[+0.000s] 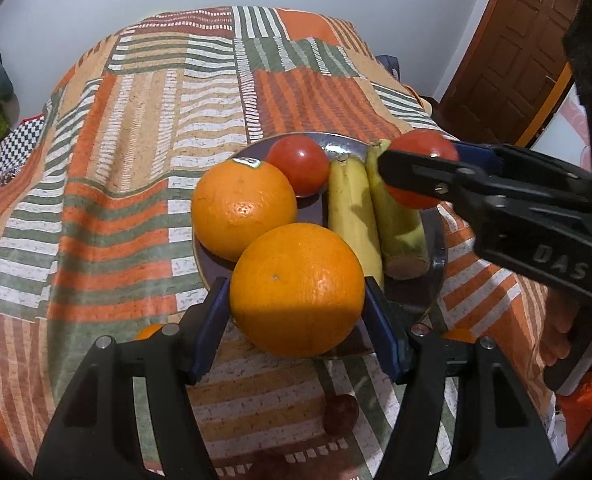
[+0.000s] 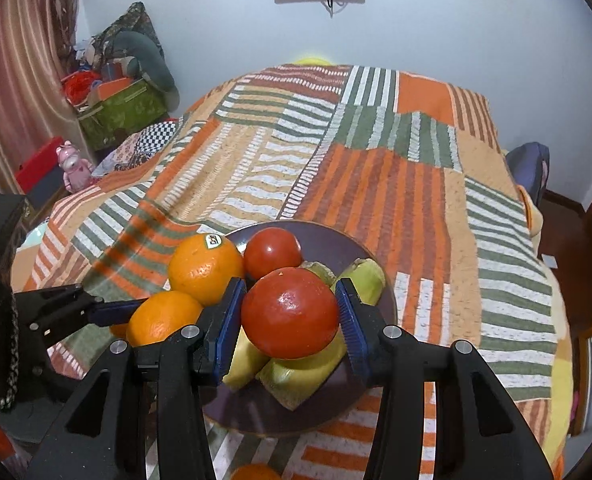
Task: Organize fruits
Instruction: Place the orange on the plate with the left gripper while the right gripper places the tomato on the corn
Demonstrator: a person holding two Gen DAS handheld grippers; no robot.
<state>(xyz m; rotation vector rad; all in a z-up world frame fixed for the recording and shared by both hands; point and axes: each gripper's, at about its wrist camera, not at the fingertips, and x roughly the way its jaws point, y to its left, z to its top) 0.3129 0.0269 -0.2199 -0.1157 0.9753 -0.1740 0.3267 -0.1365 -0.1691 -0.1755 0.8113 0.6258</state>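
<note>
My left gripper [image 1: 296, 304] is shut on a large orange [image 1: 296, 280], held just over the near rim of a dark round plate [image 1: 436, 248]. On the plate lie a stickered orange [image 1: 243, 208], a tomato [image 1: 298, 164] and two bananas [image 1: 352, 208]. My right gripper [image 2: 289, 320] is shut on a second tomato [image 2: 289, 312] and holds it above the bananas [image 2: 360, 276]. In the right wrist view the left gripper [image 2: 143, 312] comes in from the left with its orange [image 2: 163, 320], next to the stickered orange [image 2: 205, 268].
The plate [image 2: 336, 240] rests on a bed with a striped orange, green and white bedspread [image 2: 376, 160]. A dark reddish fruit [image 1: 340, 414] and another orange [image 2: 255, 472] lie near the front edge. Boxes [image 2: 123, 116] and a pink toy [image 2: 73, 168] stand left; a wooden door [image 1: 516, 40] stands right.
</note>
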